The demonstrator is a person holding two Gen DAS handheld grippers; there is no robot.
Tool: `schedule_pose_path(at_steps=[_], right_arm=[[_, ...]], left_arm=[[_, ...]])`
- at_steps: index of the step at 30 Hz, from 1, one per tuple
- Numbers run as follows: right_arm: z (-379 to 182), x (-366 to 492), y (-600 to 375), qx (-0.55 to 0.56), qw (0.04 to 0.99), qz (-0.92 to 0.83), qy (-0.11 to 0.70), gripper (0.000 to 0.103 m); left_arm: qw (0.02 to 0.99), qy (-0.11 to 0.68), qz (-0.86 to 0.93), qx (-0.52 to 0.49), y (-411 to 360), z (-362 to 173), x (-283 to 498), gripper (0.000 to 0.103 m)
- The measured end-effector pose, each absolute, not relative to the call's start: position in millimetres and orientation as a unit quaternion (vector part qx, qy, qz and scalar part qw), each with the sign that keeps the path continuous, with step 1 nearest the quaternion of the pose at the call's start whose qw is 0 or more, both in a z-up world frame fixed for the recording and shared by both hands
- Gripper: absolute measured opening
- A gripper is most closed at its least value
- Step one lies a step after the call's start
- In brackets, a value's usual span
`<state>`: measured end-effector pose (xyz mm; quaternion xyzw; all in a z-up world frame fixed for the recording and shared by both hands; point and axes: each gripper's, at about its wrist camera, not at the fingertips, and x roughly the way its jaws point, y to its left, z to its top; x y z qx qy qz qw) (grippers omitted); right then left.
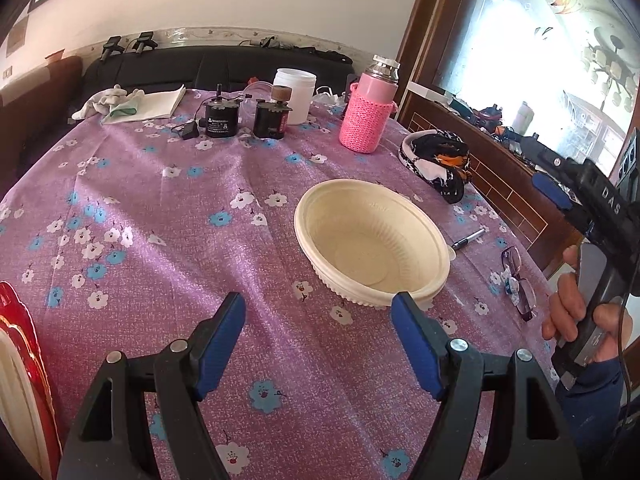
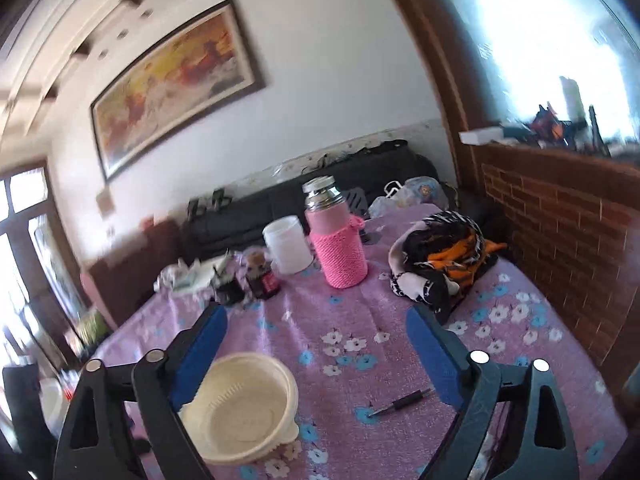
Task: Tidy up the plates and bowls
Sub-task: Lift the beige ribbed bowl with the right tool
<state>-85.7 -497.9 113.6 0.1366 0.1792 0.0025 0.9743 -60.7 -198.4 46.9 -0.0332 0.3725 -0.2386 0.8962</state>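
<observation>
A cream plastic bowl with a ribbed outer wall sits upright on the purple flowered tablecloth. My left gripper hovers just in front of it, open, with only cloth between its blue pads; its right fingertip overlaps the bowl's near rim. In the right wrist view the same bowl lies low and left, partly behind the left finger. My right gripper stands wide open and empty above the table. A hand holds that gripper's handle at the right edge of the left wrist view.
A red object with a cream ribbed edge shows at the far left. Further back stand a pink knit-covered flask, a white jar and two black motors. A folded patterned cloth, pen and glasses lie near the right-hand brick ledge.
</observation>
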Motion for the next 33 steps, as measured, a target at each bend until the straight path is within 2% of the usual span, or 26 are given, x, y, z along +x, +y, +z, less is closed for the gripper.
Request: schedule_pose_path(at_steps=[2,4,6,10,12,13,14,15,26,33], right_arm=[[111.6,-84.9,-490.7,0.122,0.975,0.017,0.186,0.094],[105.7,-85.2,-493.9,0.156,0.969,0.057,0.184,0.094],[99.3,-83.7,-502.3,0.199,0.959,0.057,0.191,0.088],[87.4,-75.0,-510.3,0.259,0.937,0.069,0.225,0.082],[76.8,-68.0,-510.1,0.293,0.915,0.079,0.265,0.075],[74.7,-66.3,-508.2,0.295,0.911,0.073,0.277,0.072],[71.9,-64.6,-504.8,0.289,0.909,0.064,0.293,0.065],[69.0,-63.0,-500.6,0.279,0.907,0.057,0.309,0.064],[37.8,-64.0,-495.7,0.369,0.837,0.101,0.392,0.064],[27.7,-57.5,-483.1,0.362,0.821,0.113,0.426,0.050]], left_arm=[[0.897,0.373,-0.238,-0.030,-199.1,47.7,-60.3,0.075],[0.898,0.371,-0.236,-0.027,-199.6,51.0,-59.3,0.075],[0.897,0.374,-0.235,-0.025,-200.8,53.7,-56.1,0.075],[0.892,0.387,-0.233,-0.022,-206.1,58.2,-42.9,0.075],[0.891,0.393,-0.225,-0.017,-209.6,59.1,-34.7,0.075],[0.891,0.396,-0.223,-0.016,-211.2,58.9,-30.8,0.075],[0.890,0.399,-0.220,-0.018,-212.1,58.8,-26.4,0.075],[0.888,0.404,-0.218,-0.022,-213.0,58.4,-20.4,0.075],[0.870,0.440,-0.220,-0.032,-234.1,54.3,19.1,0.074],[0.859,0.455,-0.230,-0.044,-238.5,43.5,37.1,0.074]])
